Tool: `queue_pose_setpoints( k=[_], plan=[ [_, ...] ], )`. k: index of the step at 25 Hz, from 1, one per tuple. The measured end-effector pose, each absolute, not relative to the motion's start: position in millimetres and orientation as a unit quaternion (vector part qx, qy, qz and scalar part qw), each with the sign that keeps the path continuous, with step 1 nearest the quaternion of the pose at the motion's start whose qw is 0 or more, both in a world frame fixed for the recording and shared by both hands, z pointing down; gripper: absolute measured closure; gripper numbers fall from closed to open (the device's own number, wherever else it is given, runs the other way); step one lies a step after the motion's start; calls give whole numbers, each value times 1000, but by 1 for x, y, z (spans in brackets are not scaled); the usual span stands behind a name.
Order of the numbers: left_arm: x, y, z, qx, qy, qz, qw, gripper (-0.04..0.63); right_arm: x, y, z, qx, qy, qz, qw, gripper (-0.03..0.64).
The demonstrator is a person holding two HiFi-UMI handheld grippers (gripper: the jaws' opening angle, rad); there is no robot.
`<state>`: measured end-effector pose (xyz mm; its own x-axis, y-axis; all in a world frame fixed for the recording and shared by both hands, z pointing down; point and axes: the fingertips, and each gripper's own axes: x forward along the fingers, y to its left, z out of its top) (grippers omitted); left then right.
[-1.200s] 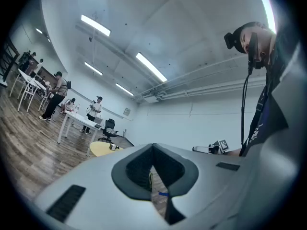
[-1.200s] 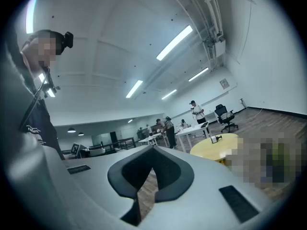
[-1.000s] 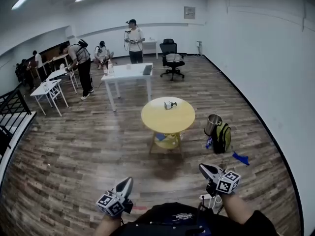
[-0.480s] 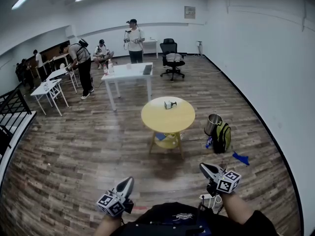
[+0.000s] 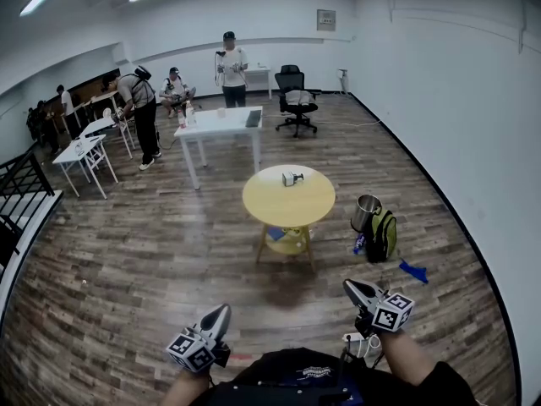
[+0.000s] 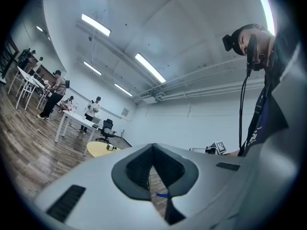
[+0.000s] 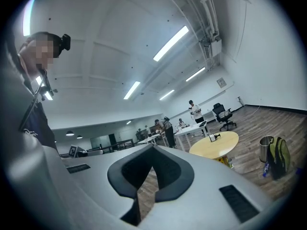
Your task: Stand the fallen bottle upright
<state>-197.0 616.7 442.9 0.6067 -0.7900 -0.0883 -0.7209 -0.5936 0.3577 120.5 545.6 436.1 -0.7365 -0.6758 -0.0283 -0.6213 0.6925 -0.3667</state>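
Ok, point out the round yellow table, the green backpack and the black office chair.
round yellow table (image 5: pixel 283 207), head view, bare tabletop
green backpack (image 5: pixel 386 234), head view, its front
black office chair (image 5: pixel 290 79), head view, backrest

1. Black top (image 5: pixel 308 383) with small pale print.
2. Left of the top: grey pointed left gripper (image 5: pixel 218 314), black-and-white marker cube (image 5: pixel 189 351).
3. Right of the top: right gripper (image 5: pixel 353 289), alike.
4. Black cable (image 6: pixel 242 104) runs down onto the top.

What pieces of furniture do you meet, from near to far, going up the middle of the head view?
Near to far: yellow round table → white table → black office chair.
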Motion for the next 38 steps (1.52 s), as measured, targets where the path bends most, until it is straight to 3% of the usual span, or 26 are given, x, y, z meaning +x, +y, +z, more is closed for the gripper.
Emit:
queue_pose_setpoints(
  k=[10,29,38],
  plan=[
    [-220,621,447,884,-425,-124,151,589,96,547,437,-353,915,-175,82,597],
    [-357,623,462,881,-423,-130,166,589,-36,549,438,-360,913,-175,84,597],
    [-344,607,467,882,-421,-126,173,589,-26,536,446,-361,910,-183,84,597]
  ],
)
